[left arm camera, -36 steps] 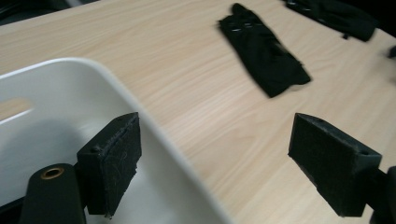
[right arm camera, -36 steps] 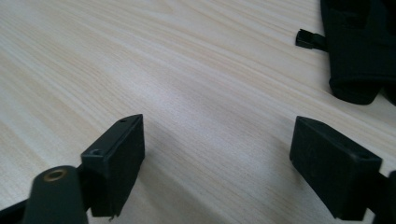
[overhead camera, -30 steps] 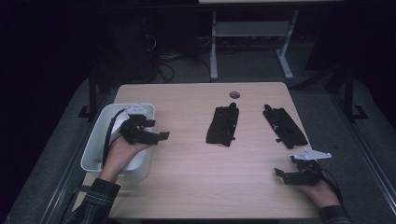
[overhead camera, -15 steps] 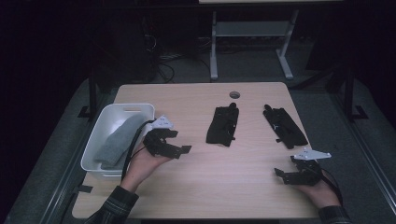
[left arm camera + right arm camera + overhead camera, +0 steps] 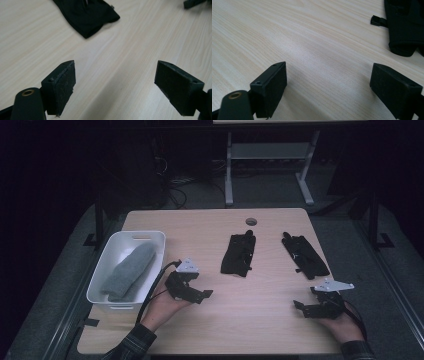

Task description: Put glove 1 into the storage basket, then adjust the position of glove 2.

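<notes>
A grey glove (image 5: 131, 270) lies inside the white bin (image 5: 150, 238) at the table's left. Just right of the bin, my left gripper (image 5: 201, 295) hovers low over bare wood, open and holding nothing; its jaws (image 5: 115, 82) point toward the middle black glove (image 5: 87, 15). That glove (image 5: 239, 254) lies flat at the table's centre. A second black glove (image 5: 305, 255) lies to its right. My right gripper (image 5: 301, 308) rests near the front right edge, open (image 5: 328, 85) and holding nothing, with the cuff of the second black glove (image 5: 404, 27) ahead to its right.
The wooden table (image 5: 250, 320) has a round cable hole (image 5: 251, 221) at its back edge. A metal stand (image 5: 270, 165) and cables sit on the dark floor behind. The right gripper's tip (image 5: 193, 3) peeks in at the top of the left gripper view.
My left gripper has come out from over the white bin and moved right onto the open table. The grey glove now shows lying in the bin. The right gripper has stayed put.
</notes>
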A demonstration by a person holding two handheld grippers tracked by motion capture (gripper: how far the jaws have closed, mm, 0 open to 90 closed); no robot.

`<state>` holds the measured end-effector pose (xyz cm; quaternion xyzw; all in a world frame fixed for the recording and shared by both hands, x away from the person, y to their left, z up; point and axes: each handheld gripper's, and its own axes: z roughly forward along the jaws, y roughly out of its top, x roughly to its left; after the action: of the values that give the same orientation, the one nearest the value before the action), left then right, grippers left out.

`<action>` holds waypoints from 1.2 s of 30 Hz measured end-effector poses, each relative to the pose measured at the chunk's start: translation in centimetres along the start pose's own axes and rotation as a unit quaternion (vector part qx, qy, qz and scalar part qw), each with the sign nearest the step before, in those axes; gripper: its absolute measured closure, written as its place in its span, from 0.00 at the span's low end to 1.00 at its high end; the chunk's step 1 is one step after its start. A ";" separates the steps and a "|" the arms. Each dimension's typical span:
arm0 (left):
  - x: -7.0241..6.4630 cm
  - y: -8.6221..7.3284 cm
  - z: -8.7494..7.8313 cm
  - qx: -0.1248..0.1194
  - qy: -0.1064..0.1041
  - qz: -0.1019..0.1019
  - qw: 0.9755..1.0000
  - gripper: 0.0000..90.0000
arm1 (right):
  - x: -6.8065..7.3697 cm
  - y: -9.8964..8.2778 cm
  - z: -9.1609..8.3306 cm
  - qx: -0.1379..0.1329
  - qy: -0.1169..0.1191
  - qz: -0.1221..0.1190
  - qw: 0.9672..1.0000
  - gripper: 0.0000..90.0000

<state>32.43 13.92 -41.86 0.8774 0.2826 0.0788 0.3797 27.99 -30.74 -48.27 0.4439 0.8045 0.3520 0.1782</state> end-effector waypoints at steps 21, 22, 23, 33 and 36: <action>-0.7 -4.2 3.1 0.032 -0.019 0.031 0.999 0.14 | -1.6 3.1 -0.6 -0.003 -0.015 0.001 1.000 0.61; -0.6 -4.3 3.0 0.033 -0.018 0.037 0.999 0.14 | -2.0 3.3 -0.7 -0.005 -0.016 0.003 1.000 0.67; -0.6 -4.5 3.0 0.027 -0.013 0.041 0.999 0.14 | -2.3 3.6 -0.8 -0.007 -0.019 0.005 1.000 0.71; -0.4 -5.5 2.9 -0.003 -0.010 0.062 0.998 0.14 | -6.3 5.3 0.0 -0.018 -0.031 0.049 0.998 1.00; -0.4 -5.5 2.9 -0.003 -0.011 0.061 0.998 0.14 | -7.0 5.5 0.8 -0.011 -0.042 0.050 0.998 1.00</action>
<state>30.74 14.89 -47.77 0.8925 0.2239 0.0936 0.3801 35.54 -34.33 -44.99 0.4963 0.7692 0.3503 0.1985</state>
